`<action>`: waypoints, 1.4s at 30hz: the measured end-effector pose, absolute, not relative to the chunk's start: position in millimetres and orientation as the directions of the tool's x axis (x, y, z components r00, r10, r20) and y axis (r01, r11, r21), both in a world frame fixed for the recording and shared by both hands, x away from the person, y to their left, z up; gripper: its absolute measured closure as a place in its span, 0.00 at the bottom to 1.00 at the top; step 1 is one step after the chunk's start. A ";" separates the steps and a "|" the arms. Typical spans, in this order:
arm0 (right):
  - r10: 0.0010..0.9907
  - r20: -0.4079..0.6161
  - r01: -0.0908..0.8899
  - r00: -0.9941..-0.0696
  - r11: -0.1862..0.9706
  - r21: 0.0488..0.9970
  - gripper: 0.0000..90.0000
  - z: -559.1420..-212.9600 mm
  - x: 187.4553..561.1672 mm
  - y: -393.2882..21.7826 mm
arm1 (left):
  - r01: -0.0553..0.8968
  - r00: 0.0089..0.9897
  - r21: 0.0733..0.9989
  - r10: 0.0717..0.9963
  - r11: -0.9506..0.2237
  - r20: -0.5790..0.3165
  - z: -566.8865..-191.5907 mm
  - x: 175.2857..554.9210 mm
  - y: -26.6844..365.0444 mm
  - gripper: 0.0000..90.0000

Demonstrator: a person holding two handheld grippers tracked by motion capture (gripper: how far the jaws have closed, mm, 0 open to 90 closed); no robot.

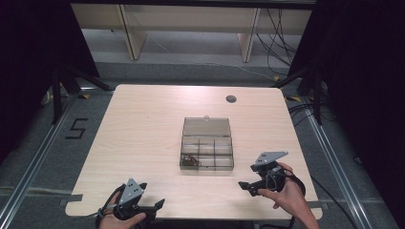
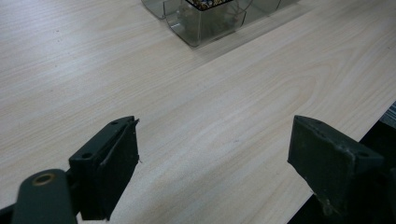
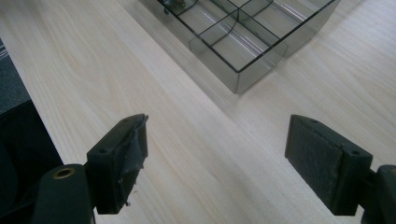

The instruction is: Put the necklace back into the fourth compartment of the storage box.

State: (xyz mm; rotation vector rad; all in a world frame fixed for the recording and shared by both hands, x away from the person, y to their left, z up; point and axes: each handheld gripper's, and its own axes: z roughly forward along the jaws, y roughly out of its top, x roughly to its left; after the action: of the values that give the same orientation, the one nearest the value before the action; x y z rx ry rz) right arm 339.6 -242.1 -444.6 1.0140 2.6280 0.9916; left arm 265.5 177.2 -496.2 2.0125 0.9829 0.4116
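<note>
A pale wood desk [image 1: 143,143] stands on grey floor [image 1: 191,50], with black curtains [image 1: 28,47] either side, a light bench [image 1: 191,19] beyond it, and cables [image 1: 277,43] trailing nearby.

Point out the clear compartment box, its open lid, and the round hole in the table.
compartment box [image 1: 207,152], high view, divider grid
open lid [image 1: 207,127], high view, lid centre
round hole [image 1: 231,98], high view, hole centre
</note>
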 end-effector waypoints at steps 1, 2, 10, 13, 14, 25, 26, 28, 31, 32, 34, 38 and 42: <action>0.636 0.082 0.537 -0.768 0.567 0.625 0.24 -444.2 339.9 -243.4 | 0.492 0.639 0.801 0.767 -0.342 -0.065 -496.2 265.5 177.2 0.17; 0.642 0.084 0.536 -0.762 0.552 0.638 0.24 -445.9 339.2 -242.6 | 0.494 0.628 0.809 0.774 -0.319 -0.077 -496.5 265.2 175.9 0.17; 0.640 0.084 0.535 -0.763 0.554 0.638 0.24 -446.5 336.4 -246.0 | 0.492 0.640 0.799 0.766 -0.345 -0.063 -495.8 265.1 177.2 0.17; 0.652 0.083 0.541 -0.753 0.543 0.642 0.24 -448.1 334.5 -248.2 | 0.493 0.639 0.800 0.766 -0.342 -0.066 -496.0 264.9 176.9 0.17; 0.655 0.097 0.556 -0.749 0.544 0.629 0.24 -446.8 333.3 -249.1 | 0.495 0.636 0.802 0.769 -0.336 -0.070 -496.1 264.9 176.3 0.17; 0.674 0.114 0.561 -0.730 0.494 0.664 0.23 -453.6 325.8 -260.6 | 0.499 0.635 0.802 0.768 -0.327 -0.083 -496.6 264.4 175.5 0.17; 0.674 0.114 0.561 -0.730 0.494 0.664 0.23 -453.6 325.8 -260.6 | 0.499 0.635 0.802 0.768 -0.327 -0.083 -496.6 264.4 175.5 0.17; 0.673 0.106 0.560 -0.732 0.506 0.656 0.23 -454.6 323.6 -265.1 | 0.500 0.635 0.802 0.768 -0.326 -0.084 -496.5 264.3 175.3 0.17; 0.676 0.116 0.570 -0.728 0.503 0.650 0.23 -456.9 321.8 -267.0 | 0.500 0.635 0.802 0.768 -0.326 -0.084 -496.6 264.3 175.5 0.17; 0.675 0.117 0.568 -0.729 0.500 0.653 0.23 -460.0 320.5 -268.9 | 0.499 0.637 0.801 0.766 -0.330 -0.081 -496.5 264.3 175.7 0.17; 0.671 0.113 0.566 -0.732 0.507 0.650 0.23 -460.8 320.1 -270.0 | 0.501 0.634 0.804 0.768 -0.322 -0.088 -496.7 264.2 174.9 0.17; 0.685 0.144 0.596 -0.714 0.486 0.639 0.23 -465.3 314.2 -271.9 | 0.492 0.649 0.794 0.758 -0.357 -0.062 -495.9 264.6 175.8 0.17; 0.677 0.122 0.565 -0.725 0.484 0.668 0.23 -468.9 314.1 -273.0 | 0.494 0.649 0.793 0.758 -0.356 -0.063 -496.1 264.6 175.7 0.17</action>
State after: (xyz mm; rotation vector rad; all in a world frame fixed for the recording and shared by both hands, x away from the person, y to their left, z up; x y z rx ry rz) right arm 314.1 -273.0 -468.9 1.0831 2.5670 1.0654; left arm 264.6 175.7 -496.1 2.0298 0.9737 0.4011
